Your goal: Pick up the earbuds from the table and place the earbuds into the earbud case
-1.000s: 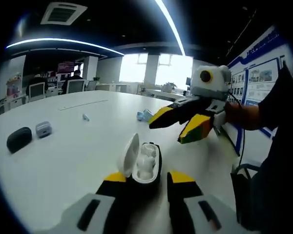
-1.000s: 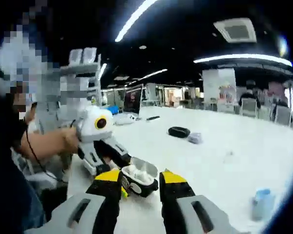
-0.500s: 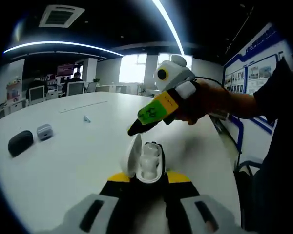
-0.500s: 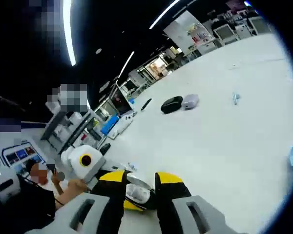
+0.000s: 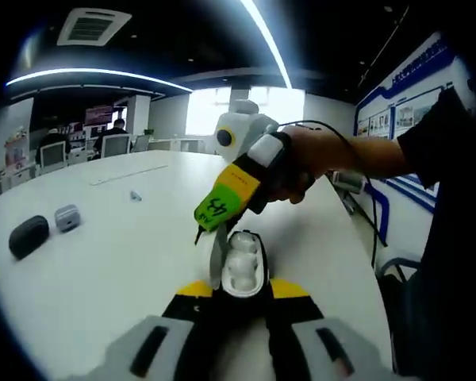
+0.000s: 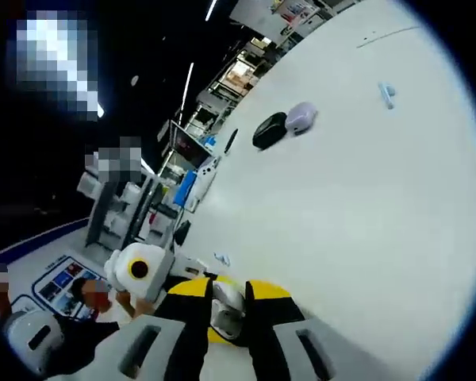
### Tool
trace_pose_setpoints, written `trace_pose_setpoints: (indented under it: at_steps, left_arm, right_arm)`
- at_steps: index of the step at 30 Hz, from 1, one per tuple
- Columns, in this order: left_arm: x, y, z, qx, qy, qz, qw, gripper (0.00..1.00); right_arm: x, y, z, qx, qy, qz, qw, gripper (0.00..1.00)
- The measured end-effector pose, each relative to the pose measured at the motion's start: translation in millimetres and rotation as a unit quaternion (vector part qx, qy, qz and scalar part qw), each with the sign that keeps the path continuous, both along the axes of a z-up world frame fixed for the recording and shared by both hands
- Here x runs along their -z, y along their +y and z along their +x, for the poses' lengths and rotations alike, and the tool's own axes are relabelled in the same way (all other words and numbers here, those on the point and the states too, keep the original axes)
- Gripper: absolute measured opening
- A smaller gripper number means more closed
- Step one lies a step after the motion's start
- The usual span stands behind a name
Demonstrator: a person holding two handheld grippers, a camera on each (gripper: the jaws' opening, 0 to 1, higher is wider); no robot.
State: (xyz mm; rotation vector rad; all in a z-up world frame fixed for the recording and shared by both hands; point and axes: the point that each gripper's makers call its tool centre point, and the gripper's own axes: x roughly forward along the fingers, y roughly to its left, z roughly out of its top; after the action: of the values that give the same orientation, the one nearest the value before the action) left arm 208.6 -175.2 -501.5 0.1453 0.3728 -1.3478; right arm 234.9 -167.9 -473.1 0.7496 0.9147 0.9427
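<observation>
- Since half a second ago the right gripper has tipped further over and come down onto the open earbud case, its yellow tip now at the edge of the raised lid; a second back it hung well off to the side.
- Left gripper is clenched on the case body from both sides, holding it upright above the white bench, near the edge closest to the person.
- White earbuds sit in the wells of the case, so the placing looks done or nearly so.
- In the right gripper view, the right gripper has its jaws drawn close together with the white case between them; whether they actually pinch it or only press, I cannot tell.
- Handling call: small, light, hard glossy plastic, so slippery. The lid hinge is the weak point. Best hold is where the left gripper has it, across the flat sides of the lower body, never on the lid.
- Earbuds are smooth and tiny, likely to pop out if squeezed hard; a gentle nudge suits them.
- Farther off toward the far left edge lie a dark pouch and a grey case, just beside each other.
</observation>
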Motion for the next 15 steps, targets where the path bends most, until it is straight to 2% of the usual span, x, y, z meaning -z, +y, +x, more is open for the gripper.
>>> trace_pose_setpoints:
  at_steps: [3,5,6,8,12,13,15]
  left_arm:
    - [0.5,0.0,-0.3,0.001,0.004,-0.002,1.0,0.24]
    - [0.6,0.0,-0.4,0.001,0.005,-0.002,1.0,0.24]
    - [0.6,0.1,-0.6,0.001,0.008,-0.005,1.0,0.24]
    - [0.6,0.1,-0.9,0.0,0.011,-0.007,0.9999,0.24]
    - [0.7,-0.4,-0.7,-0.001,0.013,-0.008,0.9999,0.24]
    - [0.7,-0.6,-0.5,-0.002,0.014,-0.008,0.9999,0.24]
    - [0.8,-0.8,0.0,-0.004,0.016,-0.007,0.9998,0.24]
  right_arm:
    - [-1.9,-0.1,-2.5,-0.011,-0.037,-0.016,0.9991,0.16]
    - [-2.3,0.0,-2.9,-0.013,-0.044,-0.018,0.9988,0.16]
    - [-5.6,0.3,-4.8,-0.021,-0.087,-0.029,0.9956,0.16]
    - [-9.0,0.4,-9.8,-0.024,-0.141,-0.045,0.9887,0.16]
    - [-11.9,0.1,-14.4,-0.028,-0.207,-0.069,0.9755,0.16]
    - [-12.5,-0.6,-16.0,-0.03,-0.232,-0.081,0.9689,0.16]
    - [-15.0,0.1,-21.6,-0.039,-0.26,-0.086,0.9611,0.13]
